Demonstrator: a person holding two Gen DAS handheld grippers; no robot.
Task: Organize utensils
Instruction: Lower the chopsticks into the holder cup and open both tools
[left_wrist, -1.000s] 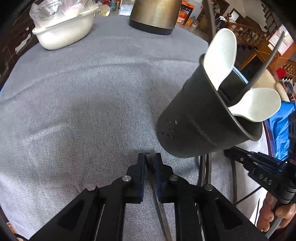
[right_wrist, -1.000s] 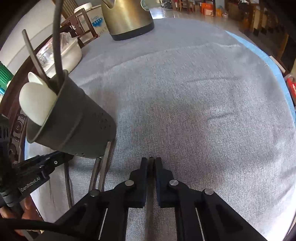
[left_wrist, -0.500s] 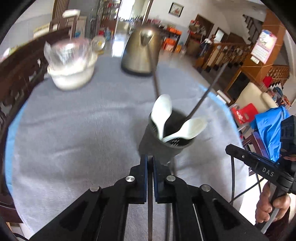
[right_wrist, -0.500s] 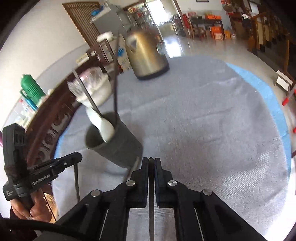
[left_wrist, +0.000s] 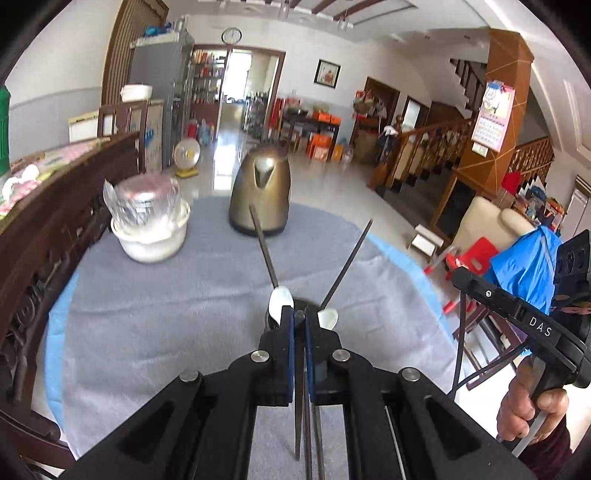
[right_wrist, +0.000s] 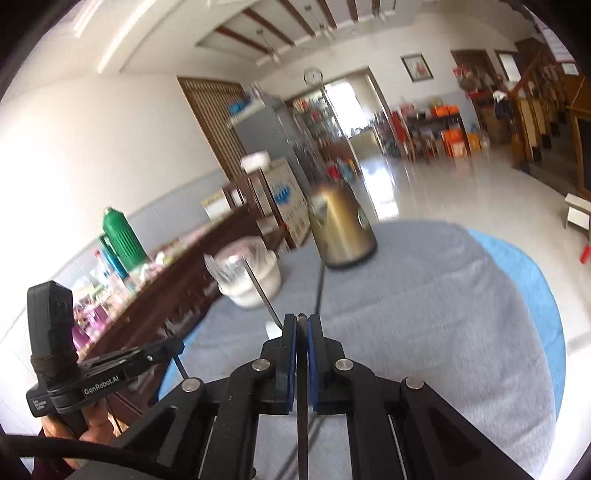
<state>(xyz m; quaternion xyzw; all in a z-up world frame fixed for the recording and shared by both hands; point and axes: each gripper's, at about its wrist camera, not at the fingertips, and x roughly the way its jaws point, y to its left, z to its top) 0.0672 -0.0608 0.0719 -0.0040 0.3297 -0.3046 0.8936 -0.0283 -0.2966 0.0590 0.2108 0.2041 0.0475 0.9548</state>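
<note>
Nearest in the left wrist view, the left gripper (left_wrist: 299, 314) has its fingers pressed narrow on one thin dark rod (left_wrist: 297, 406) that runs down between them toward the camera; two more thin rods lie just beside it lower in the frame, and what they are I cannot tell. In the right wrist view the right gripper (right_wrist: 301, 317) likewise pinches one thin dark rod (right_wrist: 302, 424) between narrow fingers. Just beyond the left fingertips stands one dark holder (left_wrist: 303, 305), mostly hidden behind them, on the grey cloth of the round desk (left_wrist: 166, 314). It holds two white spoons, one at the left rim (left_wrist: 279, 298) and one at the right rim (left_wrist: 328, 317), and two dark sticks that lean apart, one to the left (left_wrist: 263, 246) and one to the right (left_wrist: 347, 264). To the right, off the desk edge, a hand (left_wrist: 532, 410) grips the handle of the other gripper. The cloth is bare on both sides of the holder, with wide open room toward the left edge and toward the right edge, where a blue under-cloth (left_wrist: 402, 254) shows. Farther back stand one white bowl (left_wrist: 151, 240) covered with clear plastic, at the left, and one brass-coloured kettle (left_wrist: 260, 192), near the far edge, well apart from the holder.
</note>
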